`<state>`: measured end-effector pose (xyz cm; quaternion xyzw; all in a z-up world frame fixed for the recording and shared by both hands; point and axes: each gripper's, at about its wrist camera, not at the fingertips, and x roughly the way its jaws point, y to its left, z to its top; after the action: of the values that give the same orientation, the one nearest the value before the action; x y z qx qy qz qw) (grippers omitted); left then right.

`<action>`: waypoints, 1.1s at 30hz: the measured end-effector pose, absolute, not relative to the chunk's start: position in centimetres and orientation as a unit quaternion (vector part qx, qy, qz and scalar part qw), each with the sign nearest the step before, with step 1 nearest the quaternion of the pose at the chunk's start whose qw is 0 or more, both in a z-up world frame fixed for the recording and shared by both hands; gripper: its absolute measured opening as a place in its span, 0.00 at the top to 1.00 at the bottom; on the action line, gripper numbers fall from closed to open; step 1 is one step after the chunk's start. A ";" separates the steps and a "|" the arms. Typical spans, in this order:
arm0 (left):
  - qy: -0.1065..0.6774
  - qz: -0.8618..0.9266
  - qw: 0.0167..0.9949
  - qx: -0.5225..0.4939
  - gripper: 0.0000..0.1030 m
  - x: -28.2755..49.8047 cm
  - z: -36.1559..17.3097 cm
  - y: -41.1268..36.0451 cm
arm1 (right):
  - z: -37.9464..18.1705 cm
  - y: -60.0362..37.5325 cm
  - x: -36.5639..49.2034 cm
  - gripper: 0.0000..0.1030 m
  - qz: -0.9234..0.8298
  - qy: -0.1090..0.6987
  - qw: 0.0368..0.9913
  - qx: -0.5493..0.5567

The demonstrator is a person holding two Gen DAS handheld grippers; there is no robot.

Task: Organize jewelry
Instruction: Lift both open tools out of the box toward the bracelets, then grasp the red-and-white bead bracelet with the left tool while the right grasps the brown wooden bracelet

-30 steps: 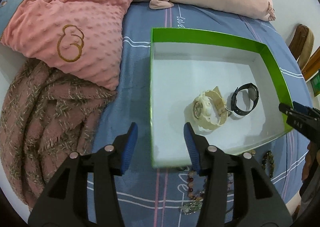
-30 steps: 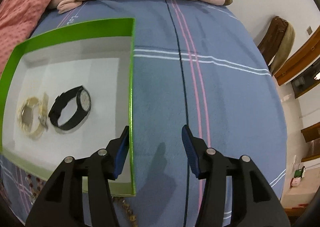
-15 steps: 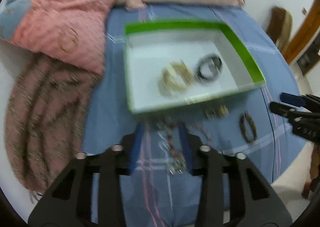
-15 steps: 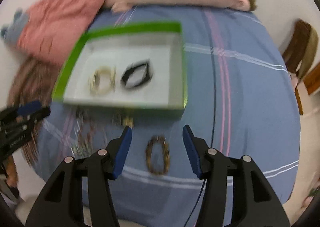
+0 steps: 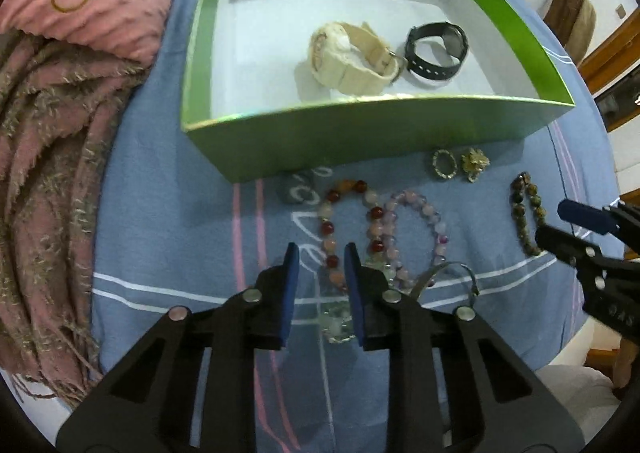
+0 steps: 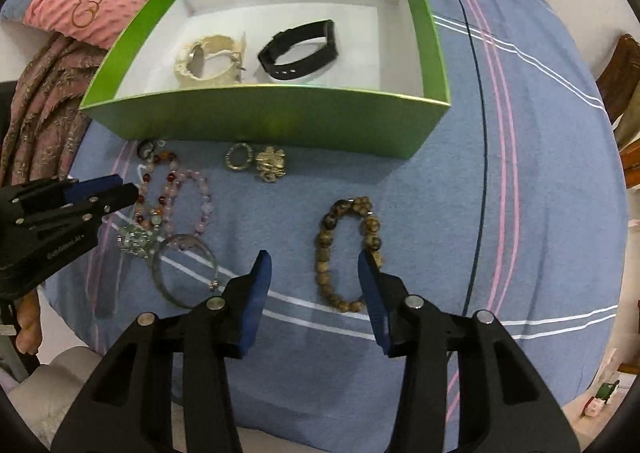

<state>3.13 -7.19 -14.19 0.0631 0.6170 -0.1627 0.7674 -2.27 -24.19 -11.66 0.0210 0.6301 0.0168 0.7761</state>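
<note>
On your left, the left gripper (image 5: 319, 259) stands with its jaws parted but narrow and holding nothing, poised over the near end of the multicoloured bead bracelet (image 5: 347, 229), which lies on the blue bedspread (image 6: 540, 181) touching the pale pink bead bracelet (image 5: 416, 229) and a thin metal bangle (image 6: 185, 271). Expect these strands to be light, limp and smooth-beaded; they will likely slip and drag their neighbours, so pinch across one strand clear of the overlap. Centre, a ring (image 6: 239, 157) and a gold brooch (image 6: 272, 164) sit just beside the green box (image 6: 280, 119), which holds a cream watch (image 6: 208, 61) and a black watch (image 6: 300, 51). On your right, the right gripper (image 6: 315, 265) is spread wide and empty, straddling the brown bead bracelet (image 6: 348, 249); take it across one side.
</note>
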 end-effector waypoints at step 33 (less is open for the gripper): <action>0.595 -0.168 0.783 0.069 0.93 3.4 -14.2 -7.5 | -14.3 -27.9 -1.7 0.89 -0.002 0.628 0.778 0.010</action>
<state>3.38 -7.47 -14.24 0.0693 0.5949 -0.1675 0.7831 -1.68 -27.90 -14.26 0.0103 0.6284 -0.0024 0.7778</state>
